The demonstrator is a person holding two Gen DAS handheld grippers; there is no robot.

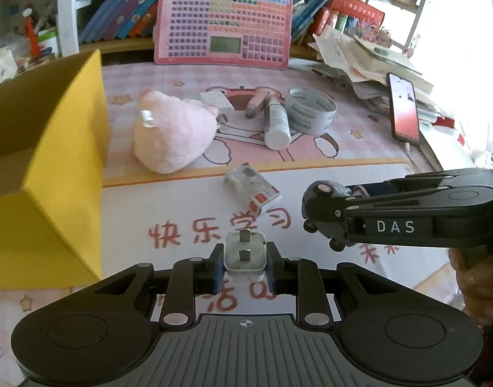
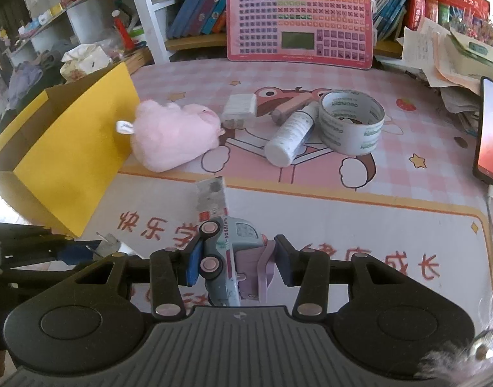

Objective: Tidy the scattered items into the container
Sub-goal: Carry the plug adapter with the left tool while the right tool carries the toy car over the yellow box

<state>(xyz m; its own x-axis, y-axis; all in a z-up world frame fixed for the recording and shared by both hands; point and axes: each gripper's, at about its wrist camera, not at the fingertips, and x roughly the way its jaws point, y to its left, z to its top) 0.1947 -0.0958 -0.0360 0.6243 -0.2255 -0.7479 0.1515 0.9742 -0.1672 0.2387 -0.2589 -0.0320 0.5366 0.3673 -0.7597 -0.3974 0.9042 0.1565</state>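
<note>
**Both grippers loaded, yellow box at frame left**

Now, the left gripper (image 1: 245,267) is clamped tight on a white plug adapter (image 1: 245,253), prongs facing the camera, low centre of the left wrist view. The adapter sits between the blue pads, clear of the mat.

Right gripper (image 2: 235,259): a pale blue toy truck (image 2: 228,258) with pink wheels lies between its pads, tipped on its side, wheels against the left pad. Pads press on it, so it is held. From the left wrist view this same gripper (image 1: 324,216) enters from the right edge, with a hand (image 1: 478,290) around its handle.

Container: yellow cardboard box (image 1: 49,174), open top, left side of both views, standing on the mat.

Still scattered on the pink cartoon mat (image 1: 327,174):
- pink plush toy (image 1: 174,133), just beside the box wall
- small white card pack (image 1: 251,183), mid-frame, below the plush
- white bottle (image 1: 277,125) lying down, touching a tape roll (image 1: 311,109)
- pinkish tube (image 1: 257,103) beside the bottle's top
- white block (image 2: 240,109), right of the plush in the right wrist view

Surroundings: pink keyboard toy (image 1: 224,22) propped at the top centre against books; phone (image 1: 404,109) leaning at the right by a paper pile.
</note>
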